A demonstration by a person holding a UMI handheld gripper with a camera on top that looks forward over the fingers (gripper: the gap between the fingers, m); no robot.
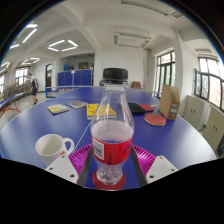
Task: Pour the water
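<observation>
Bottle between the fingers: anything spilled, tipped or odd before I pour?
Nothing stands out. The bottle stands upright between the gripper fingers, cap on, red label straight. The white cup sits upright beside it on the blue table, with no spill visible.

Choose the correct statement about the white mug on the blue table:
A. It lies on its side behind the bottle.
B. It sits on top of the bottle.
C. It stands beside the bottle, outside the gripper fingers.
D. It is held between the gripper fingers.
C. The white mug stands upright on the blue table, beside the bottle, which is between the fingers of the gripper.
</observation>
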